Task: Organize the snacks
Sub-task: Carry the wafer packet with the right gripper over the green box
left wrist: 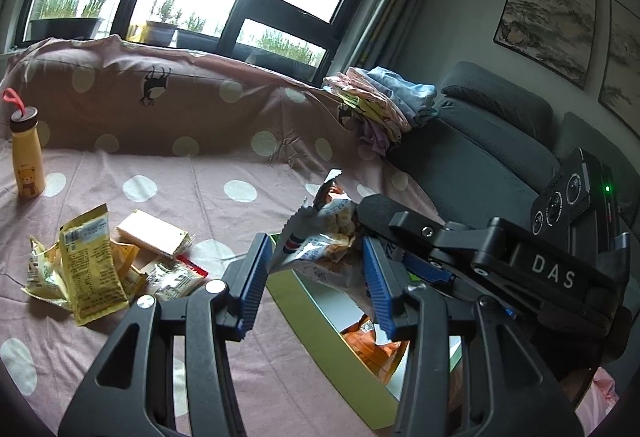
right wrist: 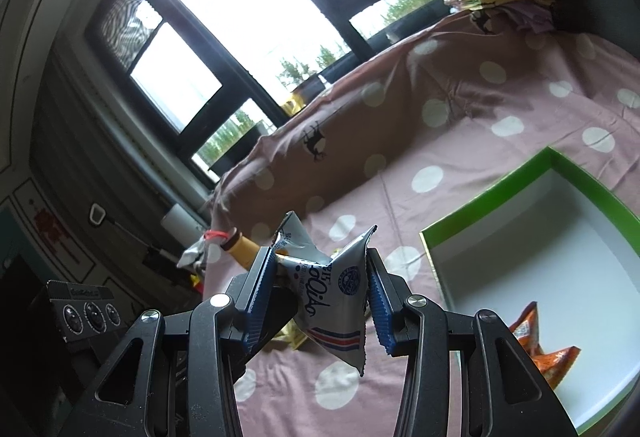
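The right tool point(right wrist: 322, 289) pinches a crumpled silver snack packet point(right wrist: 336, 301) between its part-closed fingers just left of the green-rimmed box point(right wrist: 490, 193), while the left tool point(left wrist: 316, 277) hangs wide open around that packet point(left wrist: 316, 237) without gripping it.

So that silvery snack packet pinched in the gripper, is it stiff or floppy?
Probably floppy: the silver snack packet buckles into creases between the right gripper fingers. Likely light too, since its free corner hangs unsupported. The glossy film might be slippery, though the ridged blue pads seem to hold it.
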Demonstrator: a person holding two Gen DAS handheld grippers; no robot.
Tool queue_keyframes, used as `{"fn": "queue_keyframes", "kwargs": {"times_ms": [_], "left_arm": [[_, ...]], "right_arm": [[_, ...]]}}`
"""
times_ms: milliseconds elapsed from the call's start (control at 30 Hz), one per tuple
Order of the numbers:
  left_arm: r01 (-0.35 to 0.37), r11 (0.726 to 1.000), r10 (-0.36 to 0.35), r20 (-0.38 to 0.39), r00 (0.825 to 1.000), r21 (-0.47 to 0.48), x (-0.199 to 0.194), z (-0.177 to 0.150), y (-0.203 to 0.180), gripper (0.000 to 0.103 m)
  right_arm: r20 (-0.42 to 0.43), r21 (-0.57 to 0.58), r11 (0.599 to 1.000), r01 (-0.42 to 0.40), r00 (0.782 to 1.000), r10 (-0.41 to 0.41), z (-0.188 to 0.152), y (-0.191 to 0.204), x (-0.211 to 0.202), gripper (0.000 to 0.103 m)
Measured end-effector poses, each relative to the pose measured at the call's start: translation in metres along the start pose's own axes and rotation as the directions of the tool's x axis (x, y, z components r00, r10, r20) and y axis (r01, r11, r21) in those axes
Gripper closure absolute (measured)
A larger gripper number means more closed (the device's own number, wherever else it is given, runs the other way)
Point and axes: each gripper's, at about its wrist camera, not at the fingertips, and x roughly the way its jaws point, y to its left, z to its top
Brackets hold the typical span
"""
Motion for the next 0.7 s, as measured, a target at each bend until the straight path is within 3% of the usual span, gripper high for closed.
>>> {"fn": "queue_keyframes", "kwargs": {"times_ms": [167,700], "left_arm": [[0.04,0.999,-0.04,-0.028,0.999,-0.017,0.011,0.002,-0.003,0.058],[0.06,0.998,-0.058,-0.089,0.994,0.019,0.044,0.002,-0.023,0.058]], "right_arm": [[0.018,0.018,0.999,0.031,0.999,-0.031,0.004,-0.009,-0.004,0.056],[0.037,0.091,0.993,0.078,0.996,-0.082,0.011,-0.037,-0.012,0.056]]}}
